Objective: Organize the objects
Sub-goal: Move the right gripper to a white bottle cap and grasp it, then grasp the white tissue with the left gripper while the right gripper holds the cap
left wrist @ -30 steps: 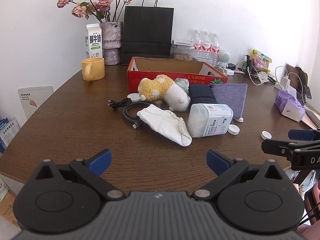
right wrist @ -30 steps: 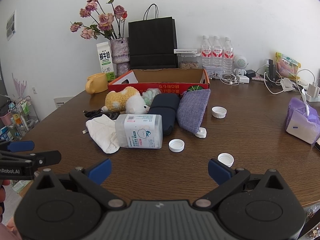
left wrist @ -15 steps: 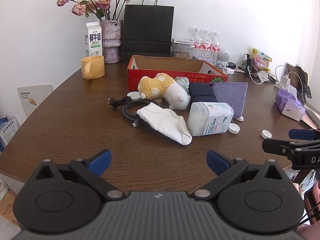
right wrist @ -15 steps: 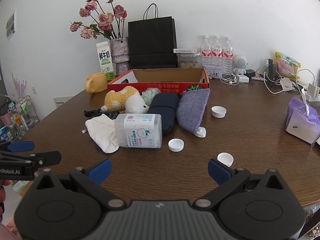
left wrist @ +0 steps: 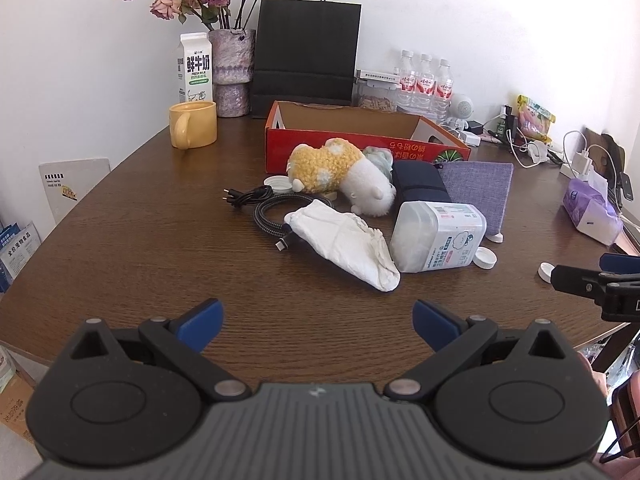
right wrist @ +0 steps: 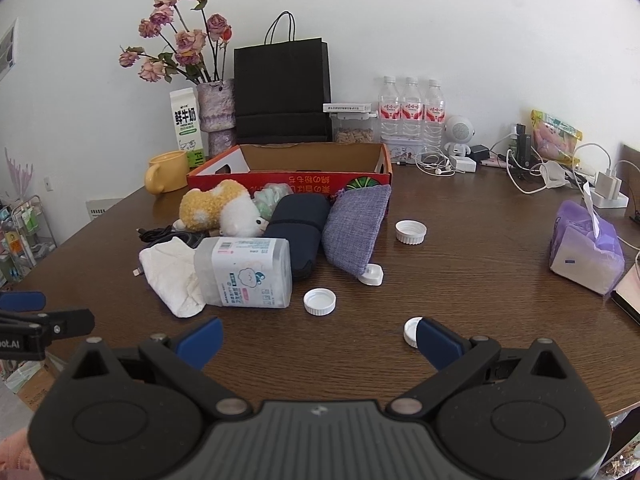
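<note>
A pile lies mid-table in front of a red cardboard box: a yellow-white plush, a white cloth, a clear tub on its side, a dark pouch, a purple pouch and black cables. My left gripper is open and empty near the front edge. My right gripper is open and empty; a white cap lies by its right finger.
White caps are scattered on the brown table. A yellow mug, milk carton, flower vase, black bag, water bottles, chargers and a purple tissue pack stand around the back and right.
Both grippers have drifted slightly forward toward the pile. Both stay open and empty. No object has moved.
</note>
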Available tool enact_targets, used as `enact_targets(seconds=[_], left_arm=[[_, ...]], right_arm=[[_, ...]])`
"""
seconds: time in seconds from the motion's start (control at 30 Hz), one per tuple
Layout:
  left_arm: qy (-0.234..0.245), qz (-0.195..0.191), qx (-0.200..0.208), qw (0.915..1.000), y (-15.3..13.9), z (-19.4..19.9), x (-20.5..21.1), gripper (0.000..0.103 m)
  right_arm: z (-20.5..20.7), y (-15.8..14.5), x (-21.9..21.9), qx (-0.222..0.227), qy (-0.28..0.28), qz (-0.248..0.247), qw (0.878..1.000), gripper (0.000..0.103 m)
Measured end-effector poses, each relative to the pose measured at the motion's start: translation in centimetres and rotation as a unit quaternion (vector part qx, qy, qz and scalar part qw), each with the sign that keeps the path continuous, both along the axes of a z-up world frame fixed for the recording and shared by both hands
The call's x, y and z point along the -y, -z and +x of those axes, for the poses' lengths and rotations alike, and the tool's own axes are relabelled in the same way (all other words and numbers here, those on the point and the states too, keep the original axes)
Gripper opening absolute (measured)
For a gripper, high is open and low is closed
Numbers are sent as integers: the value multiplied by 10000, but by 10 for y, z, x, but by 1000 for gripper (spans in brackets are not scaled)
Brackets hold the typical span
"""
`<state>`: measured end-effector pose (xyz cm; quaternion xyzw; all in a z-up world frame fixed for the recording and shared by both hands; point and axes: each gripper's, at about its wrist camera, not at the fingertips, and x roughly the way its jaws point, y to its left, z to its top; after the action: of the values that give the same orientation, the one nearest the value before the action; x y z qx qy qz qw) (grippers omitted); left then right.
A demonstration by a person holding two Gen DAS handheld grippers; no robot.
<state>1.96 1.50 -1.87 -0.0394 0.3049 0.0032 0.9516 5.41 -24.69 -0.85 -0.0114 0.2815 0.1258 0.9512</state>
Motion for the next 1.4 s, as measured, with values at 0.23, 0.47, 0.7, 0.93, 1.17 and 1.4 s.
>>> enact_targets(seconds=[0.23,0.47,0.7,0.93,1.17,1.4], left_arm=[[-124,-38,-129,9998,10,11,-8,103],[-289,-76,-229,9993,20,25,-16,103],[-355,-72,-275,9990,26,36,-17,103],[-334,-17,-242,9991,27,48,-14,103],[-313,-44,-138,9994,24,70,-4,103],[-474,-369,-302,9977,34,106,7,103]], right_arm=[[13,10,7,108,127,-159,9997,103],[29,29,13,268,336,-357,9984,101],[45,43,26,216,477,-393,9979,94],[64,61,41,-113,339,-8,9994,59],[68,62,40,52,156,220,9996,27],[71,53,30,239,105,372,9990,27]])
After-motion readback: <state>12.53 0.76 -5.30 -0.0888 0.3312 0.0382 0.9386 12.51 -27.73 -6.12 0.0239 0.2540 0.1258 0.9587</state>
